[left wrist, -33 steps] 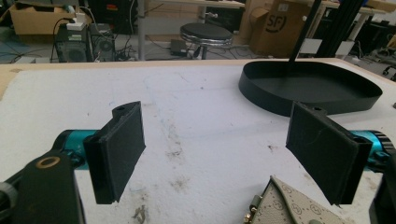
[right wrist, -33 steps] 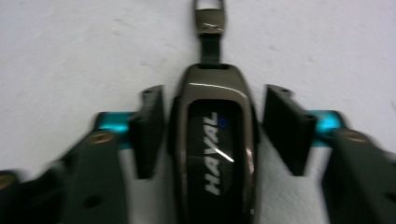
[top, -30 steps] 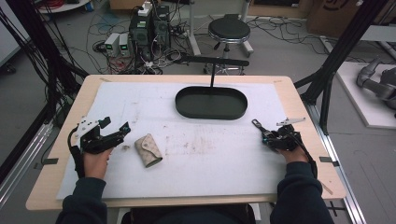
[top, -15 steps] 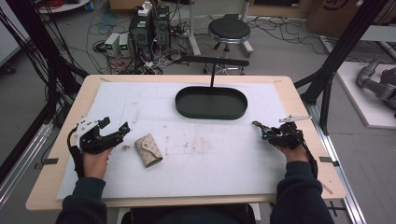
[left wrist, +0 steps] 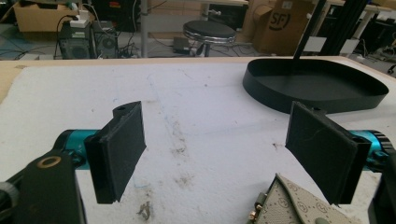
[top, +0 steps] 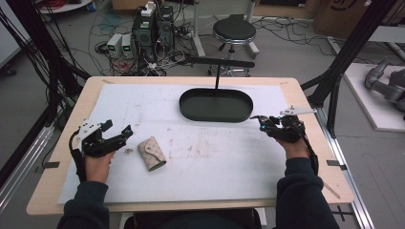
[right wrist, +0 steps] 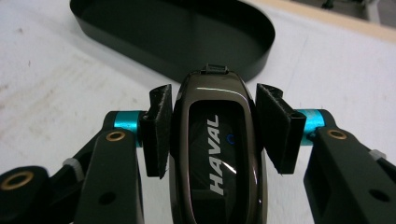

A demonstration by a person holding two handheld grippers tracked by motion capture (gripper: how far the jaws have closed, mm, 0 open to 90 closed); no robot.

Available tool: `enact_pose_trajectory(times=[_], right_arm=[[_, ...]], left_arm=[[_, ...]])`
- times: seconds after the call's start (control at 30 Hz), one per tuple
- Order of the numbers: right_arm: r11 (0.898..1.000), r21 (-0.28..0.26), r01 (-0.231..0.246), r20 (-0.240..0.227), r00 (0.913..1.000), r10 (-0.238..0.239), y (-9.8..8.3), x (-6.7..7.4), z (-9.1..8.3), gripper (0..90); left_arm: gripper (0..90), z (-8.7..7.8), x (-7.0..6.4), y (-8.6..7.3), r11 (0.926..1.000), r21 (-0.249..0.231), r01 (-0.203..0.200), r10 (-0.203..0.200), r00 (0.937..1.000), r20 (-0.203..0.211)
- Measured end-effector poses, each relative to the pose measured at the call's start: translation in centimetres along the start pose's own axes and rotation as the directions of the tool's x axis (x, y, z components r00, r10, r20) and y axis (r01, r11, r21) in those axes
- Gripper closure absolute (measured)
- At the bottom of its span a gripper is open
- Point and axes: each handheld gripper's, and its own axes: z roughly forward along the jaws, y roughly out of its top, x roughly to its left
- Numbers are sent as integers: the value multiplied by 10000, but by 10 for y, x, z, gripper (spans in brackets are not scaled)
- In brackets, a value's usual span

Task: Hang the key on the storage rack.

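In the right gripper view the fob [right wrist: 215, 149] runs off the bottom edge, so its near end is cut away, and the pads [right wrist: 158, 128] cover both its flanks. In the high view the fob is too small to make out inside the right claw [top: 265, 125]. In the left gripper view the pouch [left wrist: 299, 205] is cropped by the bottom edge, with one corner and a clasp showing; the tray [left wrist: 317, 84] has part of its near wall hidden behind a pad [left wrist: 322, 147]. A speck [top: 128, 151] on the surface [top: 215, 162] beside the left claw [top: 117, 133] is too small to identify.
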Motion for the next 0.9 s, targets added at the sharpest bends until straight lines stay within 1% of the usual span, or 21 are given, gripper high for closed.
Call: enact_pose_trajectory(times=[0.07, 0.1, 0.13, 0.27, 0.3, 0.33, 0.43, 0.47, 0.5, 0.53, 0.57, 0.6, 0.63, 0.67, 0.7, 0.77, 0.8, 0.83, 0.87, 0.9], right_arm=[[9997, -244, -12, -13, 10000, 12, 9, 3, 1, 499], [9997, -244, -12, -13, 10000, 12, 9, 3, 1, 499], [9989, -471, 51, -31, 10000, -52, 18, 4, 2, 499], [9961, -866, 159, 62, 9999, -155, 41, 7, 2, 499], [9961, -866, 159, 62, 9999, -155, 41, 7, 2, 499], [9945, -1033, 183, 137, 9998, -170, 53, 8, 2, 499], [9909, -1320, 267, 284, 9993, -231, 72, 7, 1, 499], [9909, -1320, 267, 284, 9993, -231, 72, 7, 1, 499], [9892, -1437, 288, 306, 9992, -247, 78, 7, 0, 499], [9861, -1639, 264, 345, 9992, -210, 89, 6, -1, 499], [9861, -1639, 264, 345, 9992, -210, 89, 6, -1, 499], [9822, -1849, 315, 421, 9988, -242, 102, 6, -2, 499], [9822, -1849, 315, 421, 9988, -242, 102, 6, -2, 499], [9802, -1941, 379, 452, 9985, -297, 111, 6, -3, 499], [9802, -1941, 379, 452, 9985, -297, 111, 6, -3, 499], [9756, -2154, 423, 529, 9981, -316, 121, 6, -4, 499], [9725, -2287, 445, 631, 9975, -308, 129, 5, -5, 499], [9725, -2287, 445, 631, 9975, -308, 129, 5, -5, 499], [9671, -2513, 404, 744, 9970, -223, 136, 4, -6, 499], [9671, -2513, 404, 744, 9970, -223, 136, 4, -6, 499]], left_arm=[[195, 0, 0, 0, 10000, -5, -1, 1, 10000, -23], [196, 0, 0, 0, 10000, -5, -1, 1, 10000, -23], [195, 0, 0, 0, 10000, -6, 8, -8, 10000, -17], [196, 1, 1, 0, 10000, 12, 4, -4, 10000, -2], [196, 1, 1, 0, 10000, 22, 19, -19, 10000, 4], [195, 1, 0, 0, 10000, 30, 15, -15, 10000, 6], [196, 1, 0, 0, 10000, 16, 15, -15, 10000, 6], [196, 1, 0, 0, 10000, 22, 12, -12, 10000, -4], [196, 1, 0, 0, 10000, 24, 16, -16, 10000, -2], [196, 1, 0, -1, 10000, 34, 12, -12, 10000, -10], [196, 1, 1, 0, 10000, 56, -5, 5, 10000, -1], [196, 1, 1, -1, 10000, 61, -7, 7, 10000, 5], [196, 1, 1, -1, 10000, 61, -7, 7, 10000, 5], [196, 1, 1, -1, 10000, 72, -14, 14, 10000, -5], [196, 1, 1, -1, 10000, 72, -14, 14, 10000, -5], [196, 1, 1, -1, 10000, 58, 1, -1, 10000, -7], [196, 1, 1, -1, 10000, 70, -4, 4, 10000, 1], [196, 1, 1, -1, 10000, 70, -4, 4, 10000, 1], [196, 1, 1, -1, 10000, 72, 0, 0, 10000, 5], [196, 1, 1, -1, 10000, 72, 0, 0, 10000, 5]])
